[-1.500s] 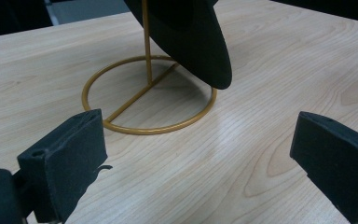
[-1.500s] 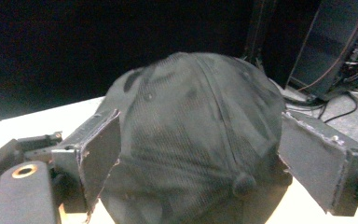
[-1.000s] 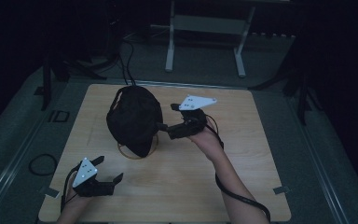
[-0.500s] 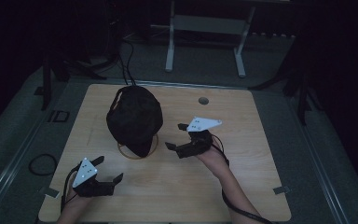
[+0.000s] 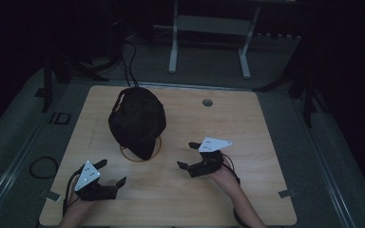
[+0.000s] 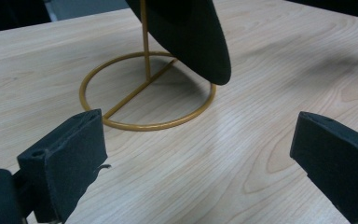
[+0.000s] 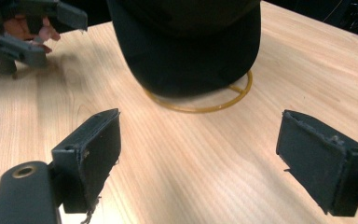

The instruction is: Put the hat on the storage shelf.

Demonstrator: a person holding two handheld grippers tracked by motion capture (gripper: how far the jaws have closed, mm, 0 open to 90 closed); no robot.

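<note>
A black cap (image 5: 137, 121) hangs on a gold wire stand whose ring base (image 5: 125, 155) rests on the wooden table (image 5: 266, 142). My left gripper (image 5: 112, 172) sits near the front left corner, open and empty, pointing at the stand. In the left gripper view the jaws stand wide apart around my left gripper (image 6: 200, 154), with the cap's brim (image 6: 191, 37) and ring (image 6: 140, 126) ahead. My right gripper (image 5: 186, 155) is open and empty, to the right of the cap. The right gripper view has my right gripper (image 7: 200, 154) facing the cap (image 7: 191, 42) and ring (image 7: 205, 110).
A round cable hole (image 5: 207, 102) lies at the table's far side. A white metal frame (image 5: 209, 26) stands on the floor behind the table, and a cable loop (image 5: 43, 167) lies on the floor at left. The left gripper (image 7: 23, 28) appears far off in the right gripper view.
My right gripper has drawn back from the cap's side toward the near edge of the table, staying open. The left gripper and the cap have not moved.
</note>
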